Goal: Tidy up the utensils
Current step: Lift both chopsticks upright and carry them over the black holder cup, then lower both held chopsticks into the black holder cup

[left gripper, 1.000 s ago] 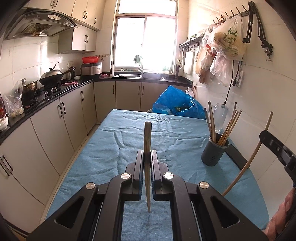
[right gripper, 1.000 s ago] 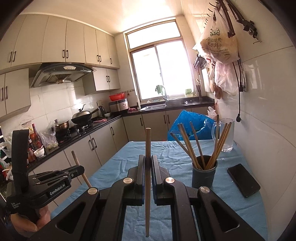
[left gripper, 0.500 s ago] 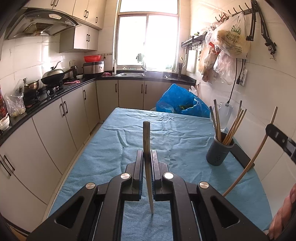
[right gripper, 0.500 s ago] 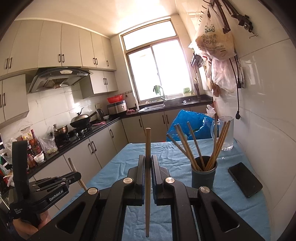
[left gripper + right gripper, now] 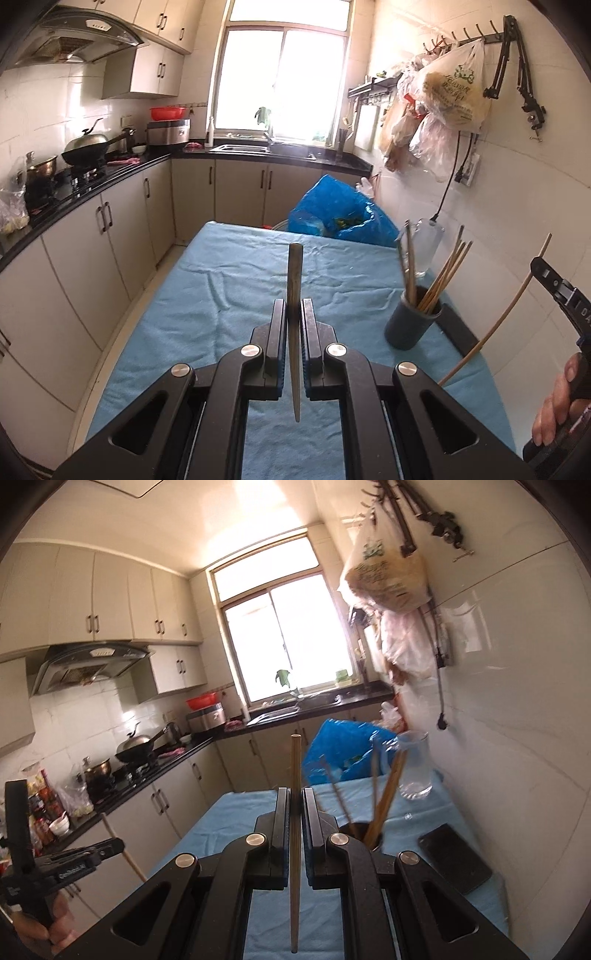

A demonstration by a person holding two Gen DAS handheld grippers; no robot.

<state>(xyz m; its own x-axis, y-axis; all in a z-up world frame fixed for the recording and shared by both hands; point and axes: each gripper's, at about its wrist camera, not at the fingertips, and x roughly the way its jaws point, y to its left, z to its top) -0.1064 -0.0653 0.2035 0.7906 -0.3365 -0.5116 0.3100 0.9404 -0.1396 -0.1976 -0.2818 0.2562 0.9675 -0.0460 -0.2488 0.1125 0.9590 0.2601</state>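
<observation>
Left wrist: chopstick (image 5: 294,295) clamped; cloth (image 5: 221,295) ahead open.

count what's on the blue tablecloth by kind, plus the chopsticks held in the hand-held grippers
chopstick holder: 1
glass jug: 1
phone: 1
held chopsticks: 2, left hand-held gripper and right hand-held gripper shut on one each
total: 5
chopsticks inside the holder: too bunched to count

I see a table (image 5: 229,295) under a wrinkled blue cloth (image 5: 207,332). On it at the right: dark holder (image 5: 410,325) with chopsticks (image 5: 443,273), black phone (image 5: 454,856) beside it, clear glass jug (image 5: 415,768) farther back by the wall.
</observation>
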